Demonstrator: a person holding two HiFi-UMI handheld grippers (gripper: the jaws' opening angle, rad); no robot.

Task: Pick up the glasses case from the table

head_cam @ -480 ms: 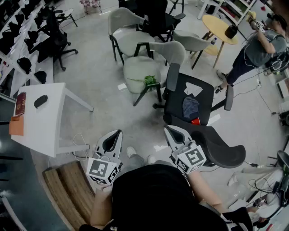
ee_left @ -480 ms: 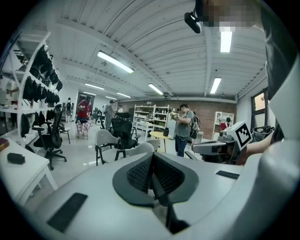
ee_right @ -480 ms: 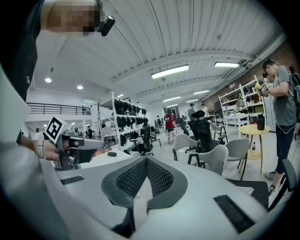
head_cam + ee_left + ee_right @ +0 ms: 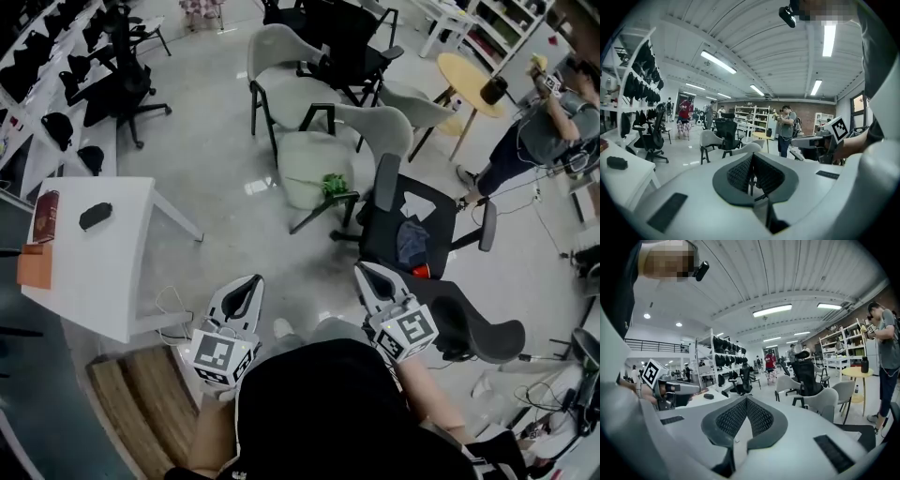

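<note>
The black glasses case (image 4: 96, 216) lies on the white table (image 4: 103, 281) at the left of the head view, and it is small at the left edge of the left gripper view (image 4: 617, 162). It also shows far off in the right gripper view (image 4: 708, 396). My left gripper (image 4: 246, 291) is held in front of my body, well to the right of the table, its jaws together with nothing between them (image 4: 752, 155). My right gripper (image 4: 368, 277) is level with it, farther right, also shut and empty (image 4: 746, 399).
A dark red book (image 4: 44, 216) and an orange pad (image 4: 35, 265) lie on the table's left side. A black office chair (image 4: 412, 234) stands ahead of the right gripper, grey chairs (image 4: 323, 141) beyond it. A person (image 4: 544, 122) stands by a yellow round table (image 4: 469, 75).
The head view has shifted slightly, so the floor and chairs sit a little lower and to the right. Both grippers stay side by side and shut.
</note>
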